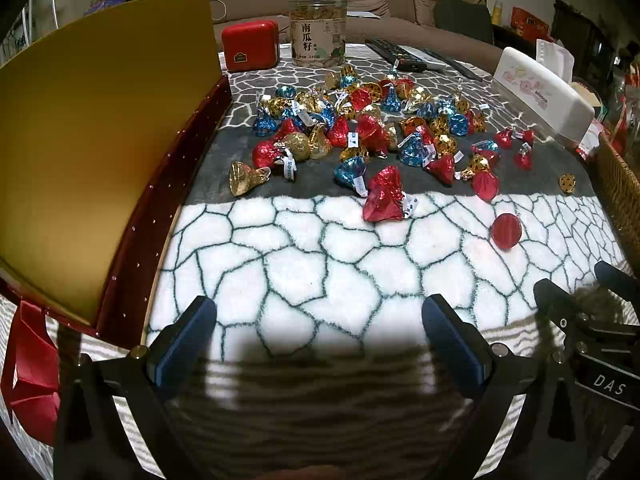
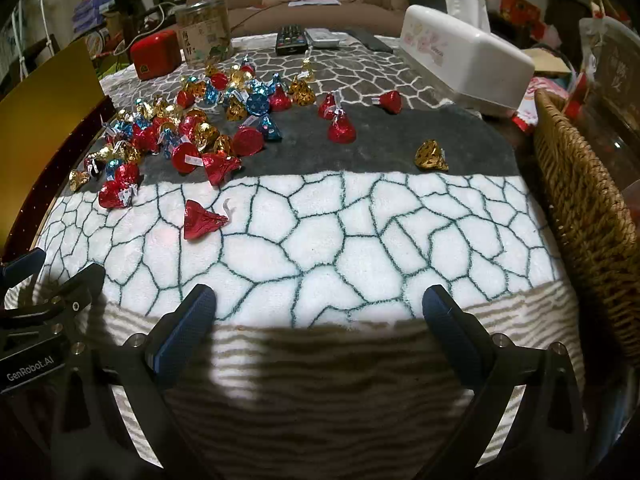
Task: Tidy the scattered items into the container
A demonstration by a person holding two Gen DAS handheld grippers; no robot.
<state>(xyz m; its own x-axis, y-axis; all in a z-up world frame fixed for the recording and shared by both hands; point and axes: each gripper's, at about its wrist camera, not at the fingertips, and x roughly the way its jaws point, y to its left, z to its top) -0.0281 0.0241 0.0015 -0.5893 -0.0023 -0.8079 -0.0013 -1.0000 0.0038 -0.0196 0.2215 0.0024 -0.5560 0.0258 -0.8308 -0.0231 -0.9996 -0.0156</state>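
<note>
Both grippers, left gripper (image 1: 320, 334) and right gripper (image 2: 320, 322), wide, empty. You take nearest red candy (image 2: 202, 219) first; pinch foil body, carry to red box (image 1: 132, 240).

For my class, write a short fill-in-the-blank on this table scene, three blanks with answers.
1. Both the left tool and the right tool are ____ and hold nothing.
2. The tin beside the seed jar is ____ in colour.
3. The tissue box is ____ in colour.

Answers: open; red; white
</note>
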